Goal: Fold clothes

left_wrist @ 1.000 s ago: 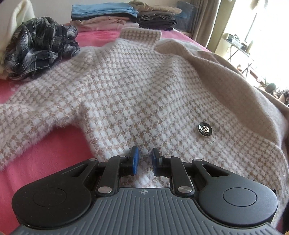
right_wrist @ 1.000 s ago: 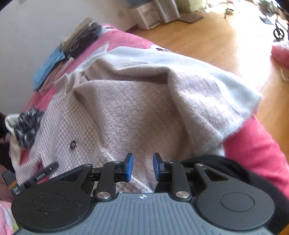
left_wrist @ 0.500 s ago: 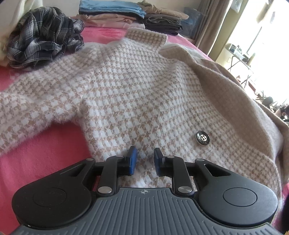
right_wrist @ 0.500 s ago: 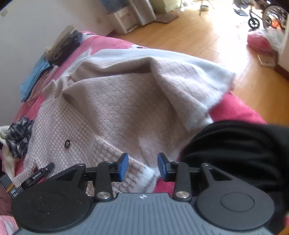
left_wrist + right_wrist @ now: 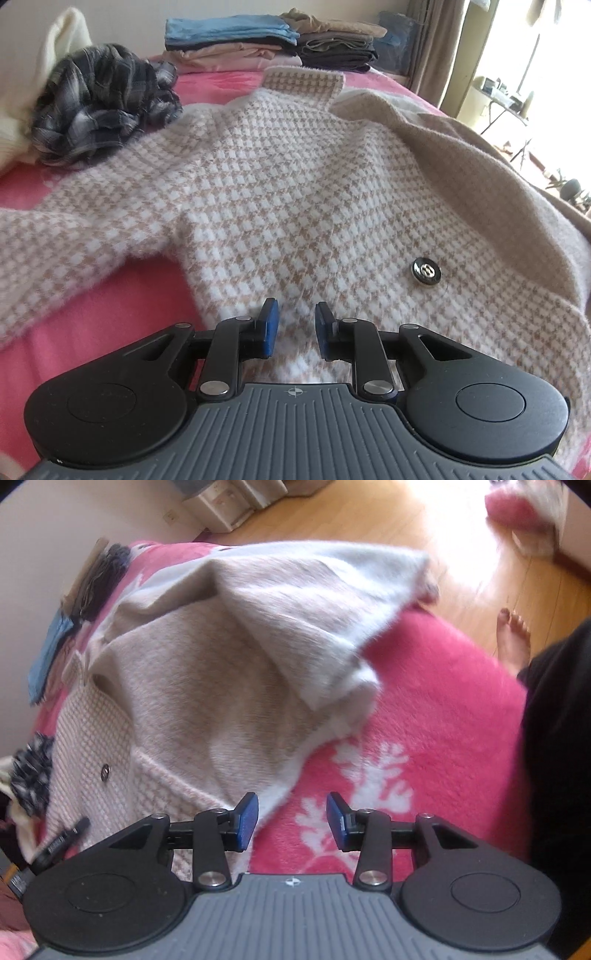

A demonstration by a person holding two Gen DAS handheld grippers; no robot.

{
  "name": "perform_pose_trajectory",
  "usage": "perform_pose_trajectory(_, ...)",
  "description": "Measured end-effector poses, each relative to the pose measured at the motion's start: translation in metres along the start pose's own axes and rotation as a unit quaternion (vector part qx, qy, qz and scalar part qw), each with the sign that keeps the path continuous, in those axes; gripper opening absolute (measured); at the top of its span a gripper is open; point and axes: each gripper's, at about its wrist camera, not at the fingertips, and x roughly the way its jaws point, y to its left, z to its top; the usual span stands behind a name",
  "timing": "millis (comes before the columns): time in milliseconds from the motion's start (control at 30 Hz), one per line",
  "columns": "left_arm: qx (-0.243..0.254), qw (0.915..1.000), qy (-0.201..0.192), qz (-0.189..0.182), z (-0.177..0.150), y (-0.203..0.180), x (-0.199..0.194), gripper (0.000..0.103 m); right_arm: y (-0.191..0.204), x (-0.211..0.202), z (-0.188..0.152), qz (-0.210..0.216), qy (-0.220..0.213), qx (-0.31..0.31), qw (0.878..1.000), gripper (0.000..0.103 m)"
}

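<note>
Left wrist view: a pink blanket (image 5: 110, 295) covers the bed, with a wall and a curtained window beyond. The houndstooth cardigan (image 5: 295, 192) lies spread out ahead of the left gripper (image 5: 295, 328), its hem running under the blue pads, which stand a little apart with fabric showing in the gap; they do not look pressed on it, so I read this claw as released. One dark button (image 5: 426, 272) sits ahead and to the right of the fingers. Far ahead are two stacks of folded clothes (image 5: 273, 40); ahead to the left is one crumpled plaid shirt (image 5: 99, 99), against something cream-white.

Right wrist view: the same blanket, and wooden floor beyond the bed. The right gripper (image 5: 291, 821) hangs over bare pink blanket, its jaws opening with nothing between them. The cardigan's turned-over front panel (image 5: 258, 657), plain beige side up, lies ahead and to the left, its white edge just beside the left pad. One bare foot (image 5: 513, 638) shows on the floor, far right.

Risk, as I judge it: closing here would pinch blanket pile with the fuzzy edge, or miss the edge altogether, dragging the garment askew.
</note>
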Motion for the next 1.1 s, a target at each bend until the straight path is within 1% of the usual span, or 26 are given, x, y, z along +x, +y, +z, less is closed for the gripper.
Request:
perform_pose_trajectory(67,0.007,0.9999,-0.006,0.014,-0.004,-0.007,-0.011,0.021,-0.014,0.008,0.003,0.028,0.009,0.024,0.999,0.044)
perform_pose_trajectory(133,0.001,0.9998,-0.006,0.021,-0.008,-0.014,-0.020,0.022,-0.027,0.020,0.005,0.051,0.019,0.046,0.997,0.044)
perform_pose_trajectory(233,-0.015,0.9998,0.007,0.012,-0.019,-0.025,-0.028,0.022,-0.039,0.036,0.006,0.081,0.033,0.076,0.993,0.047)
perform_pose_trajectory(300,-0.012,0.9997,0.018,0.007,-0.030,-0.036,-0.030,0.023,-0.040,0.041,0.008,0.106,0.035,0.084,0.990,0.049)
perform_pose_trajectory(367,0.021,0.9992,0.029,0.018,-0.037,-0.052,-0.029,0.023,-0.034,0.047,0.008,0.129,0.044,0.083,0.987,0.049)
perform_pose_trajectory(433,0.056,0.9974,0.031,0.032,-0.041,-0.067,-0.026,0.023,-0.026,0.056,0.008,0.147,0.053,0.074,0.985,0.048)
perform_pose_trajectory(467,0.070,0.9963,0.031,0.039,-0.043,-0.074,-0.024,0.023,-0.021,0.060,0.007,0.148,0.053,0.062,0.986,0.047)
perform_pose_trajectory(533,0.097,0.9932,0.031,0.057,-0.048,-0.087,-0.020,0.023,-0.014,0.065,0.004,0.142,0.041,0.038,0.988,0.042)
perform_pose_trajectory(567,0.109,0.9913,0.029,0.068,-0.051,-0.092,-0.019,0.023,-0.013,0.065,0.003,0.140,0.035,0.031,0.989,0.027)
perform_pose_trajectory(600,0.117,0.9898,0.028,0.076,-0.053,-0.096,-0.019,0.023,-0.015,0.063,0.002,0.142,0.030,0.029,0.989,0.014)
perform_pose_trajectory(667,0.131,0.9871,0.030,0.088,-0.056,-0.102,-0.021,0.023,-0.024,0.056,0.002,0.154,0.023,0.039,0.987,0.010)
perform_pose_trajectory(767,0.145,0.9843,0.033,0.096,-0.061,-0.107,-0.025,0.023,-0.034,0.030,-0.001,0.159,0.000,0.033,0.987,0.009)
perform_pose_trajectory(833,0.156,0.9819,0.034,0.102,-0.065,-0.111,-0.027,0.023,-0.044,0.014,-0.005,0.158,-0.006,0.031,0.987,0.009)
perform_pose_trajectory(900,0.177,0.9772,0.031,0.113,-0.068,-0.117,-0.025,0.023,-0.054,0.015,-0.008,0.149,0.003,0.033,0.988,0.008)
perform_pose_trajectory(933,0.189,0.9742,0.030,0.119,-0.069,-0.120,-0.024,0.023,-0.060,0.018,-0.009,0.148,0.010,0.041,0.988,0.005)
perform_pose_trajectory(967,0.200,0.9716,0.029,0.123,-0.071,-0.123,-0.024,0.023,-0.067,0.023,-0.008,0.155,0.018,0.056,0.986,0.005)
perform_pose_trajectory(1067,0.222,0.9659,0.027,0.130,-0.075,-0.126,-0.026,0.023,-0.081,0.028,-0.005,0.179,0.033,0.093,0.979,0.009)
perform_pose_trajectory(1100,0.226,0.9649,0.027,0.130,-0.077,-0.127,-0.027,0.023,-0.082,0.027,-0.004,0.179,0.033,0.094,0.979,0.014)
